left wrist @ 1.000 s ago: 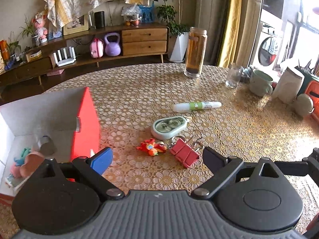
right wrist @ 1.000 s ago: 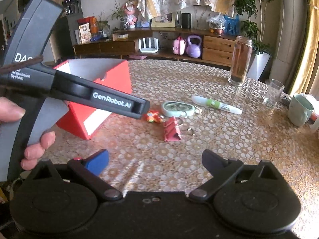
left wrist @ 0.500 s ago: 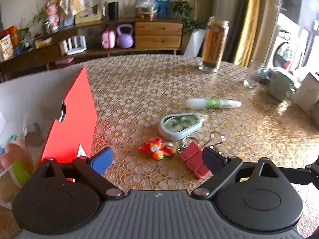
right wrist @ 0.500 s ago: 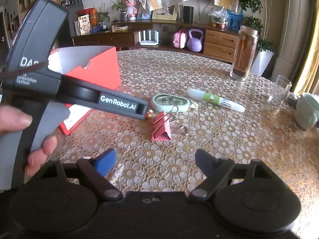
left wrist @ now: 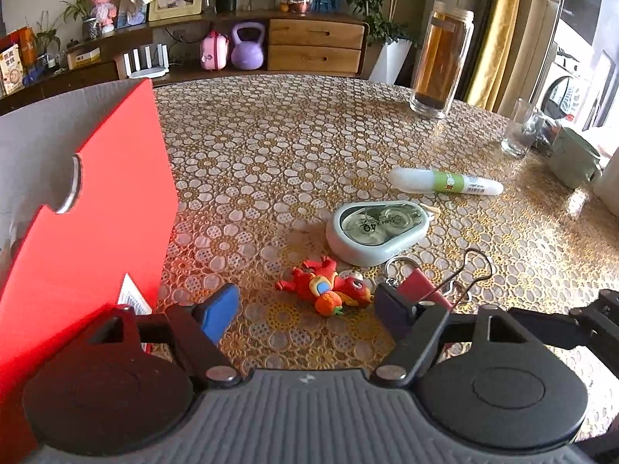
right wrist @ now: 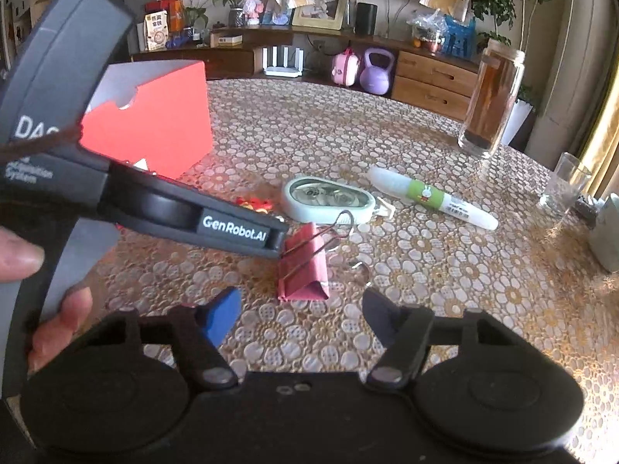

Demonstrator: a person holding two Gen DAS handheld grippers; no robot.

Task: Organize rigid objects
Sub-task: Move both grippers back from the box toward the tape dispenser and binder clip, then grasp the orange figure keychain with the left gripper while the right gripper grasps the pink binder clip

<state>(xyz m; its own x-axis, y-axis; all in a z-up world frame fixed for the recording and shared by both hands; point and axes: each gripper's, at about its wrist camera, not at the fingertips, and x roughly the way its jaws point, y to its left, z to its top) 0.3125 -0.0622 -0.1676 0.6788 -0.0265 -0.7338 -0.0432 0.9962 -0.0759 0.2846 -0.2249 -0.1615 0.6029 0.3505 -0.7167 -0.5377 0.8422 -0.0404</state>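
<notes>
over the lace-patterned tablecloth (left wrist: 309, 147), both jaws are closing, left gripper (left wrist: 305, 305) around the small red toy figure (left wrist: 323, 286), right gripper (right wrist: 301, 309) before the pink binder clip (right wrist: 305, 266), neither gripping.

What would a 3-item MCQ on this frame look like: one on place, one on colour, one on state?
1. Place: what lies nearest the red toy figure on the table?
A. the tall jar
B. the binder clip
C. the drinking glass

2. Colour: what colour is the band on the white pen?
A. green
B. purple
C. black

3. State: how does the binder clip stand with the right tongs?
A. clamped between the pads
B. lifted off the table
C. lying on the table, ungripped

Answers:
1 B, the clip lies right beside the toy, while the jar and glass stand at the far edge.
2 A, a green band wraps the pen's middle.
3 C, the clip rests on the cloth ahead of the closing tongs, neither pad touching it.
</notes>
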